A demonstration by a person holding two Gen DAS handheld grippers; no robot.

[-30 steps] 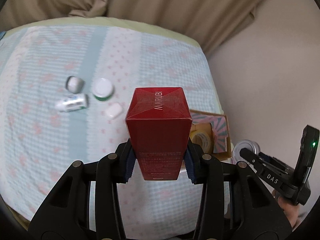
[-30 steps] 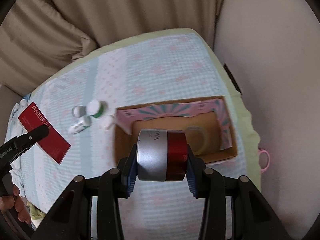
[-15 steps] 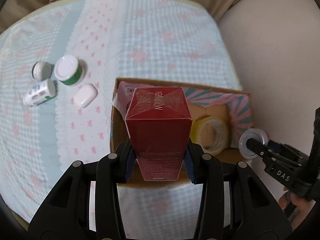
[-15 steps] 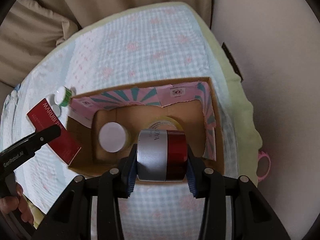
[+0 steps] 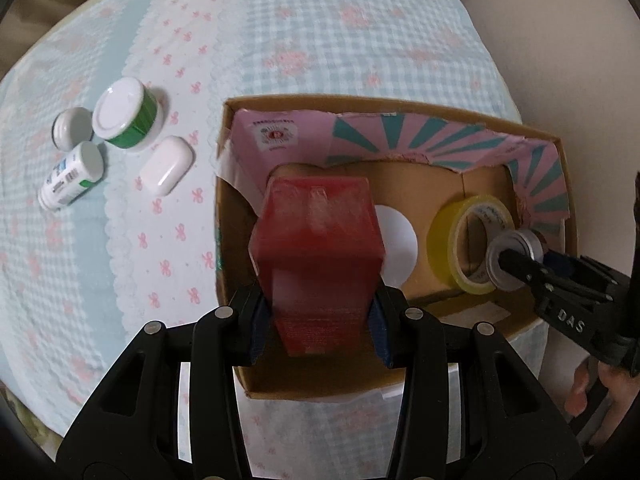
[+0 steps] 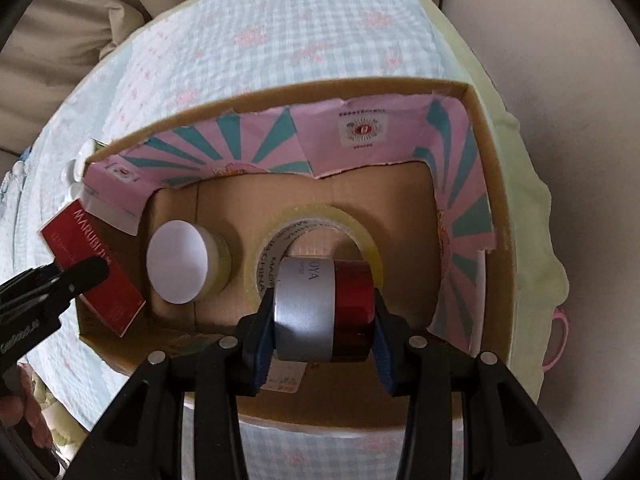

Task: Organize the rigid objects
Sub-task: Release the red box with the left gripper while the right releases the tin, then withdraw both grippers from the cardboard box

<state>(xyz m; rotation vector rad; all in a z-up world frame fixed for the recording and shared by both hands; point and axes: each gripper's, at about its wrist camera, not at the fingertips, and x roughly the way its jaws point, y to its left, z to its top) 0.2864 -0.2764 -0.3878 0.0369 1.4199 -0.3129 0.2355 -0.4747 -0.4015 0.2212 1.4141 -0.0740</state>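
Over the cardboard box (image 5: 560,184), our left claw (image 5: 318,312) grips the red box (image 5: 316,248); four small things wait outside. In the right view, our right claw (image 6: 324,316) squeezes the silver-and-red jar (image 6: 324,308) above tape (image 6: 360,236) already inside.

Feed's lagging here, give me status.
Left gripper shut on red box, right gripper on jar. Both over cardboard box. Tape roll under jar.

Checked quilted bed cover (image 5: 320,40), cardboard box (image 5: 400,102), green-banded jar (image 5: 126,114), small bottle (image 5: 72,176), white case (image 5: 166,166), round cap (image 5: 72,128)
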